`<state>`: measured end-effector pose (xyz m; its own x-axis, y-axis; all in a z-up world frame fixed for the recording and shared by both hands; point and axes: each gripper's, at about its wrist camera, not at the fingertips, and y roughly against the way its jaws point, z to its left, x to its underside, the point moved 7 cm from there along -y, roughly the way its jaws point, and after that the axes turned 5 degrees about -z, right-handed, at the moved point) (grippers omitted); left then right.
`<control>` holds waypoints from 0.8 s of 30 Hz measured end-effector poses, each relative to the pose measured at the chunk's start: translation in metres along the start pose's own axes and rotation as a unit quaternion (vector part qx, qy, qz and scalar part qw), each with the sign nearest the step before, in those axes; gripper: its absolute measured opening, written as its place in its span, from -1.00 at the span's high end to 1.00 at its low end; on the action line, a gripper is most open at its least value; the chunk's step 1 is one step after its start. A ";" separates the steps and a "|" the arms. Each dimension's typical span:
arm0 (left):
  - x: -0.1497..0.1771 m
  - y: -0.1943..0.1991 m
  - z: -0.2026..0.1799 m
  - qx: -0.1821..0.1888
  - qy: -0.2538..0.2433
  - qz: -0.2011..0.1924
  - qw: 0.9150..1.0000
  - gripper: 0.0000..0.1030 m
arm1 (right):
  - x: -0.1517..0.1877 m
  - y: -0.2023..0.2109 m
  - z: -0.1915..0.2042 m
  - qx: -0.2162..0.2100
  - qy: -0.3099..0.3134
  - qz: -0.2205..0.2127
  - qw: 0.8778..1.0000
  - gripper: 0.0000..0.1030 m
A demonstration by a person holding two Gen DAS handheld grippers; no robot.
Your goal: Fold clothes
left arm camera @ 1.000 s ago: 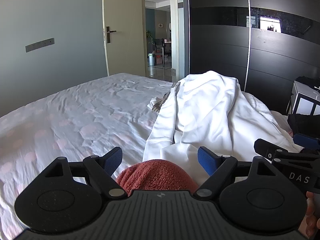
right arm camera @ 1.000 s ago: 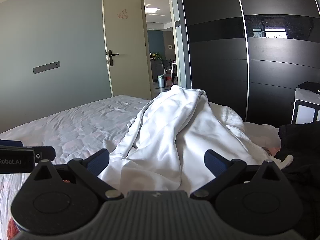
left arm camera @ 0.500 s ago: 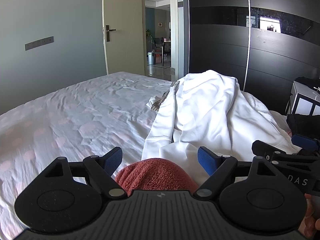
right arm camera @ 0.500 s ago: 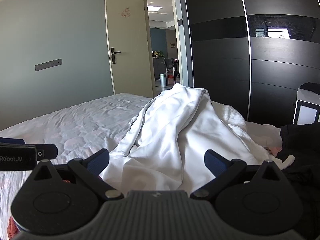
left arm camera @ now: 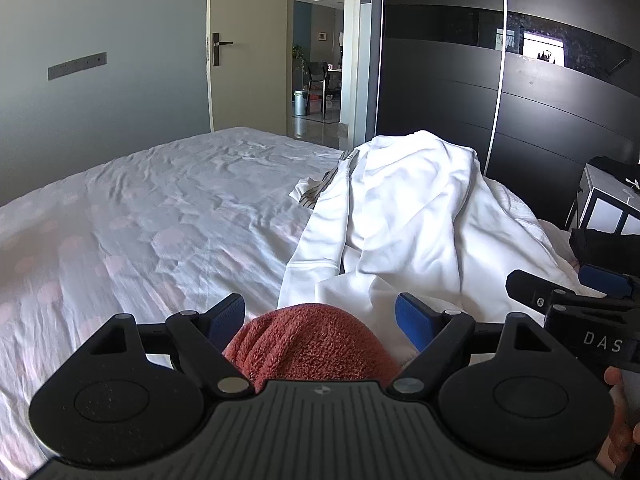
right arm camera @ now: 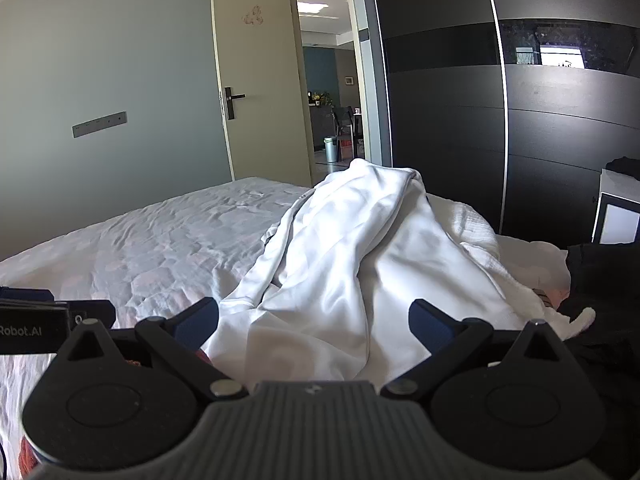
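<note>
White garment (left arm camera: 404, 216): loose, unfolded heap at centre right, on the bed (left arm camera: 152, 220).
Red cloth (left arm camera: 316, 344): bottom centre, fold state unclear.
Left gripper (left arm camera: 320, 316): wide open, holds nothing.
Right gripper (right arm camera: 314, 320): wide open, holds nothing.
Left: the white heap needs folding.

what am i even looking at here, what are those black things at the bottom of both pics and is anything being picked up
Those black shapes are hand-held grippers, one in each of a person's hands, each with a fisheye camera looking forward along its two blue-padded fingers. One picture comes from the left gripper, the other from the right gripper. Both are open and hold nothing.

They point across a bed with a pale patterned sheet. On it lies a heap of white clothes, with a dark garment at the right edge. A red fuzzy cloth sits just in front of the left gripper, between its open fingers but not pinched. Folding has not visibly started.
</note>
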<state>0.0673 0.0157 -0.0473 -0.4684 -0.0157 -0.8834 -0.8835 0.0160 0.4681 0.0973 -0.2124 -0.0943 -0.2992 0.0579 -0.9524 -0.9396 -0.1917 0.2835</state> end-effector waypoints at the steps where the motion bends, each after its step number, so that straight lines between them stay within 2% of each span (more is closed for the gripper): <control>1: 0.000 -0.001 0.003 0.002 0.004 0.003 1.000 -0.89 | -0.002 -0.003 0.000 0.001 0.002 0.001 1.000 -0.98; 6: -0.004 -0.008 0.022 0.002 0.010 0.017 1.000 -0.89 | -0.012 -0.029 0.000 -0.011 0.008 0.011 1.000 -0.98; 11: -0.014 -0.023 0.051 -0.004 0.016 0.032 0.999 -0.89 | -0.014 -0.072 0.005 -0.035 0.019 0.052 0.998 -0.94; 12: -0.016 -0.028 0.056 -0.001 0.018 0.036 0.999 -0.89 | -0.014 -0.079 0.006 -0.040 0.022 0.060 0.997 -0.89; 14: -0.020 -0.042 0.069 0.007 0.027 0.051 0.998 -0.89 | -0.012 -0.094 0.010 -0.049 0.029 0.076 0.995 -0.66; 17: -0.025 -0.065 0.081 0.023 0.033 0.074 0.996 -0.89 | -0.007 -0.114 0.018 -0.069 0.028 0.106 0.992 -0.42; 20: -0.028 -0.093 0.087 0.040 0.027 0.096 0.994 -0.88 | -0.002 -0.133 0.029 -0.082 0.030 0.133 0.987 -0.28; 24: -0.029 -0.137 0.091 0.069 0.026 0.125 0.989 -0.88 | 0.005 -0.158 0.039 -0.088 0.025 0.167 0.982 -0.24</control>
<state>0.2029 0.1046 -0.0881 -0.6744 -0.0445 -0.7370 -0.7328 0.1627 0.6607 0.2381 -0.1433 -0.1398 -0.5726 -0.0833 -0.8156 -0.7466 -0.3579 0.5607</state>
